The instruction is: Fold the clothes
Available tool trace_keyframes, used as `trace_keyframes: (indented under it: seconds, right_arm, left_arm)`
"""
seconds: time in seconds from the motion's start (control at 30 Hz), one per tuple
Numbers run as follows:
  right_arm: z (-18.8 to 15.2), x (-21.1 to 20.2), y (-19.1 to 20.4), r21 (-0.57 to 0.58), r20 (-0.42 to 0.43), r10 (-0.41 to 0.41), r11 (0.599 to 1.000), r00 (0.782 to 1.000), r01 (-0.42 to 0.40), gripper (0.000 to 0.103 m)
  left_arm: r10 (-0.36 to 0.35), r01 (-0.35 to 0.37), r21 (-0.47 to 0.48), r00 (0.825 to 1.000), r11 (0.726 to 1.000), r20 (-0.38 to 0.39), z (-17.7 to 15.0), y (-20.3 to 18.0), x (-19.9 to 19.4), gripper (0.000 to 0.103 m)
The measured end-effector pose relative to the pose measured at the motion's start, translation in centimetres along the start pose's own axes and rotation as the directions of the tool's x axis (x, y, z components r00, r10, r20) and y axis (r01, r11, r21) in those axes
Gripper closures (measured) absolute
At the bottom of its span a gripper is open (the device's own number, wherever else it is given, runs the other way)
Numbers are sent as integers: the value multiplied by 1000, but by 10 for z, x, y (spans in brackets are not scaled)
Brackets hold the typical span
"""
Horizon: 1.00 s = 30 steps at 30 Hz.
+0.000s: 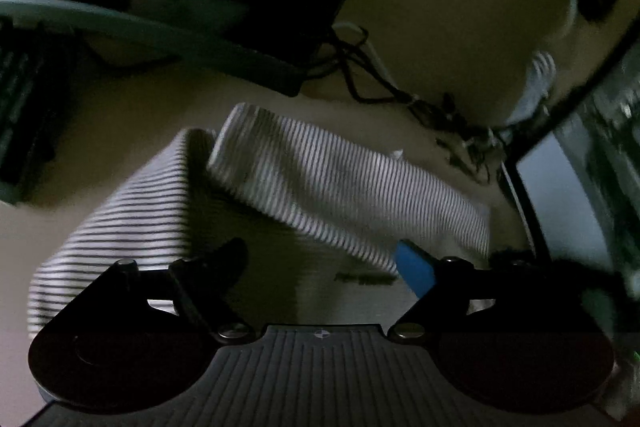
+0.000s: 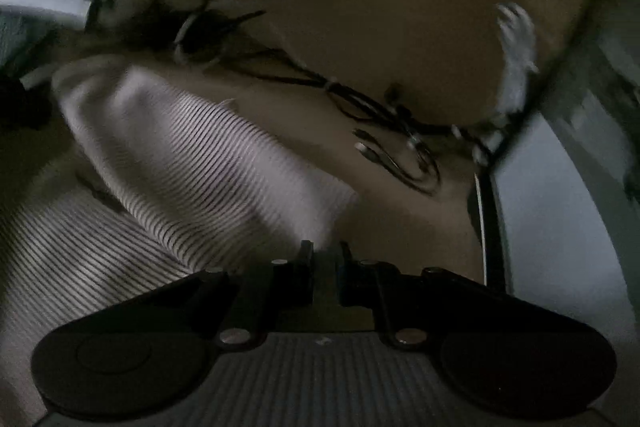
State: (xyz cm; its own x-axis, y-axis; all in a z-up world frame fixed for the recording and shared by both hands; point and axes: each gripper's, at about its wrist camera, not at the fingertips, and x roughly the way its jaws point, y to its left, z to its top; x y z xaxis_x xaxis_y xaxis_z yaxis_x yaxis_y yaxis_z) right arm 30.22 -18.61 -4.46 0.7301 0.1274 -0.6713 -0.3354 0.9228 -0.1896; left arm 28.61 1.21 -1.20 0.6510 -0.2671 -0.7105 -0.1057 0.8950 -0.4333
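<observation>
A white shirt with thin dark stripes (image 1: 344,187) lies partly folded on the beige table (image 1: 128,115), with one folded band across the middle and a flat part (image 1: 132,223) at the left. My left gripper (image 1: 324,263) hovers over its near edge, fingers wide apart and nothing between them. In the right wrist view the same shirt (image 2: 208,163) runs from upper left to centre, and its right end stops just ahead of my right gripper (image 2: 326,255). That gripper's fingers stand close together with a narrow slit. Blur hides whether cloth is pinched there.
A tangle of dark and white cables (image 1: 384,83) (image 2: 360,107) lies on the table beyond the shirt. A dark keyboard-like object (image 1: 20,115) sits at the left, and a dark-framed panel edge (image 2: 492,219) rises at the right. The scene is dim and blurred.
</observation>
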Motion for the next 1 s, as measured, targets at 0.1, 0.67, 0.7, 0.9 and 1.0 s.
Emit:
trace_keyframes:
  seconds: [0.1,0.67,0.7,0.9,1.0]
  right_arm:
    - [-9,-19,-23,275,16,122,954,992,-122,67]
    - [-36,44,-31,917,147,430,279,891,-286,87]
    - [-35,46,-32,917,142,420,285,896,-279,93]
    - [-33,24,-39,882,193,386,334,902,-332,95]
    - [-42,21,-40,884,166,385,350,908,-310,95]
  left_arm:
    - [3,-2,-31,999,1000,32,4,-3,13,19]
    - [150,-129,-194,984,972,95,18,25,33,76]
    - [145,-124,-191,984,974,101,17,25,29,81]
    - [105,-84,-141,984,986,147,9,16,-1,85]
    - [124,-111,-165,990,980,73,-1,23,8,85]
